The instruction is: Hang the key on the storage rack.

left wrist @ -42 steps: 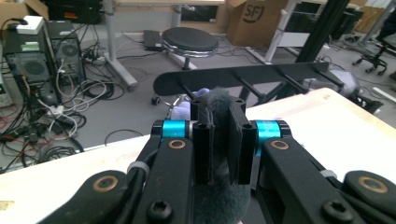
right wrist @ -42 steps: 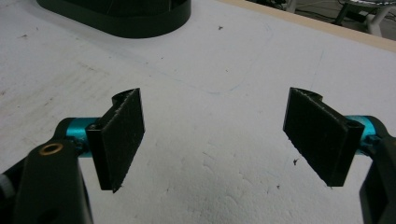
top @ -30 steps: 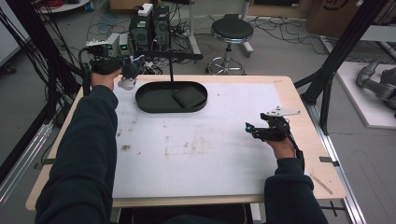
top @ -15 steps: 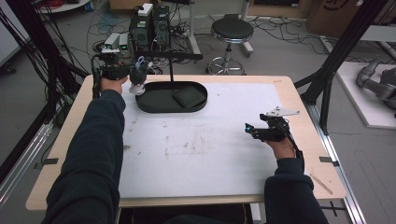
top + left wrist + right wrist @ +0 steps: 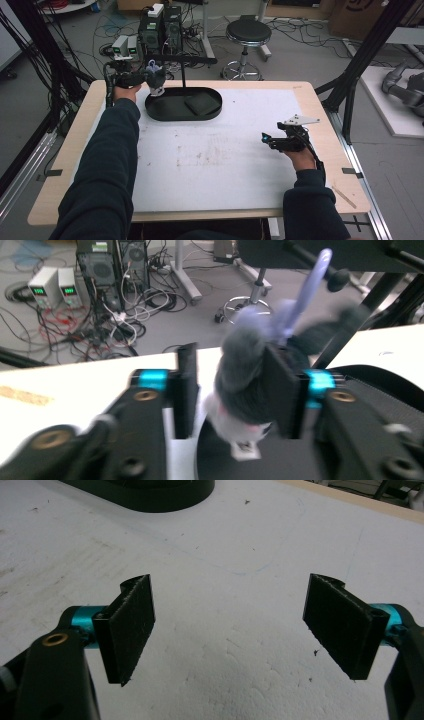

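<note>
**Loose hold on the plush over the tray edge**

Fingers (image 5: pixel 132 630) on the right gripper (image 5: pixel 280 141) are spread wide with nothing between them, parked low over bare white desk (image 5: pixel 225 165) near its right edge. No risk there unless that hand swings inward.

Left gripper (image 5: pixel 145 79) is at the far-left corner, right at the near-left rim of the black oval tray (image 5: pixel 165 111). In the left gripper view its fingers (image 5: pixel 185 385) look part open: the grey plush toy (image 5: pixel 245 375) sits against the right one, and a clear gap shows beside the left one. Can't tell for sure whether it's pinched or just resting there.

Risks, as I judge them:
- Plush is soft and fuzzy; a one-sided contact may let it slip out and land on the rim or the desk instead of inside the tray.
- Its lilac ear or tail (image 5: pixel 312 285) sticks up toward the black bar (image 5: pixel 185 59) over the tray. It could snag there if lifted.
- A dark flat pad (image 5: pixel 199 104) lies in the tray. A drop from here would likely land left of it, close to the wall.
- Beyond the desk's far edge is floor with cables and power supplies (image 5: pixel 125 46). A fling off the back means a lost toy.
</note>
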